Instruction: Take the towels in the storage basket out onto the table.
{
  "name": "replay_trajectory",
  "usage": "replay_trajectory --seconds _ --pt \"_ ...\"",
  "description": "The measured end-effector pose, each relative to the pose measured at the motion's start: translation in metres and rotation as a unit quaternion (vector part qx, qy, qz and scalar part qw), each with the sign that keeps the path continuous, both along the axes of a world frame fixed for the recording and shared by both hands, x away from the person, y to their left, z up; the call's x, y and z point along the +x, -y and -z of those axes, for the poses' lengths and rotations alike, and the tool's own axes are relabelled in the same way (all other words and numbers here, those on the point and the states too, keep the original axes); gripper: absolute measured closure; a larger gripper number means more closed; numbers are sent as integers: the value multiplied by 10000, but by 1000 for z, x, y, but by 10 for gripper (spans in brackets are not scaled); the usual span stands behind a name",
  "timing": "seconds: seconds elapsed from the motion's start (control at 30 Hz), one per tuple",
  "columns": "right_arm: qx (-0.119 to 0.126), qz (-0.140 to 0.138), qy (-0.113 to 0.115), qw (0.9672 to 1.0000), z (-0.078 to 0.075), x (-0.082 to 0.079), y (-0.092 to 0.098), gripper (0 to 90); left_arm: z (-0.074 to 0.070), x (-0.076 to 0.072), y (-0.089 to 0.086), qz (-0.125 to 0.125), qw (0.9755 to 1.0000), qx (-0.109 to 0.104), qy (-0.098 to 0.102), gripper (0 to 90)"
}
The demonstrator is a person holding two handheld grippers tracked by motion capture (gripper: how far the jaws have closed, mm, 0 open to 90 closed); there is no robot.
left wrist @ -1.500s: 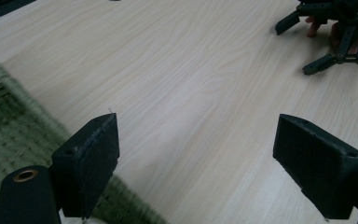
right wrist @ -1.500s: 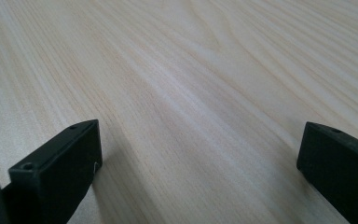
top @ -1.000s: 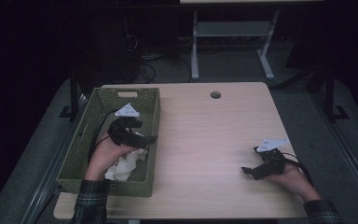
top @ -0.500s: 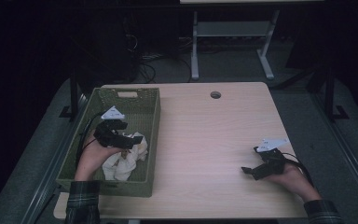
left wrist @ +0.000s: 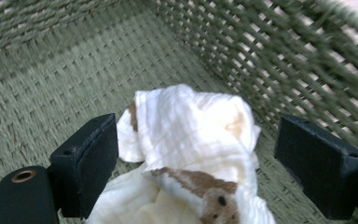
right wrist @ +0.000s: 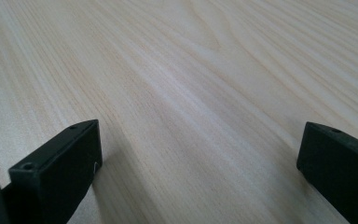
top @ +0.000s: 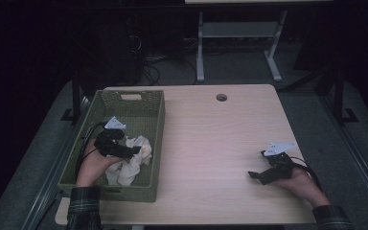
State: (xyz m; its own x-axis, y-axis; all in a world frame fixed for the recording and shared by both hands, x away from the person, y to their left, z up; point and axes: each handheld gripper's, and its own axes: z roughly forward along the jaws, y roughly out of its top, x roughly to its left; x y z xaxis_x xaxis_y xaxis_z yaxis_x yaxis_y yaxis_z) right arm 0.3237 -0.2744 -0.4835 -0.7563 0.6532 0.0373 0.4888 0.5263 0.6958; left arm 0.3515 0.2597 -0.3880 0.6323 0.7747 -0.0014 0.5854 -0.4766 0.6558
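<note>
Left gripper view: left claw (left wrist: 193, 163) spread around cloth (left wrist: 191, 140), perhaps touching.

The high view is looking forward and down from above the person's side of the wooden table (top: 211, 139), taking in the whole tabletop, the green woven basket (top: 146, 191) at its left and the dark floor beyond. The left gripper view is riding low inside that basket (left wrist: 51, 70), facing along its own parted jaws, very near a crumpled white cloth (left wrist: 191, 135) which the high view is also showing (top: 132, 158). The right gripper view is sitting just above the tabletop (right wrist: 191, 93), looking across bare wood grain at the table's right side.
</note>
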Motion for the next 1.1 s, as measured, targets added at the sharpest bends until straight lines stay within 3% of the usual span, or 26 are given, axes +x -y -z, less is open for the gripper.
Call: replay_trajectory --seconds 0.4,0.43,0.5,0.6,0.63,0.87,0.97,1.1 --pt "1 -4 4 10000 0 0 0 0 21 5 -4 -203 9981 437 -375 128" --pt "0 1 -1 10000 0 0 0 0 25 6 -4 -231 9970 525 -525 128" --pt "-1 0 -1 10000 0 0 0 0 27 7 -4 -234 9968 475 -603 128" --pt "0 2 -1 10000 0 0 0 0 30 8 -4 -218 9955 572 -726 128" --pt "-1 1 0 10000 0 0 0 0 34 8 -2 -215 9942 630 -850 128" --pt "-1 0 0 10000 0 0 0 0 41 9 1 -216 9915 795 -1008 129" --pt "-1 0 1 10000 0 0 0 0 43 10 2 -117 9890 972 -1111 130" --pt "0 0 4 10000 0 0 0 0 48 10 5 -140 9875 994 -1219 130"
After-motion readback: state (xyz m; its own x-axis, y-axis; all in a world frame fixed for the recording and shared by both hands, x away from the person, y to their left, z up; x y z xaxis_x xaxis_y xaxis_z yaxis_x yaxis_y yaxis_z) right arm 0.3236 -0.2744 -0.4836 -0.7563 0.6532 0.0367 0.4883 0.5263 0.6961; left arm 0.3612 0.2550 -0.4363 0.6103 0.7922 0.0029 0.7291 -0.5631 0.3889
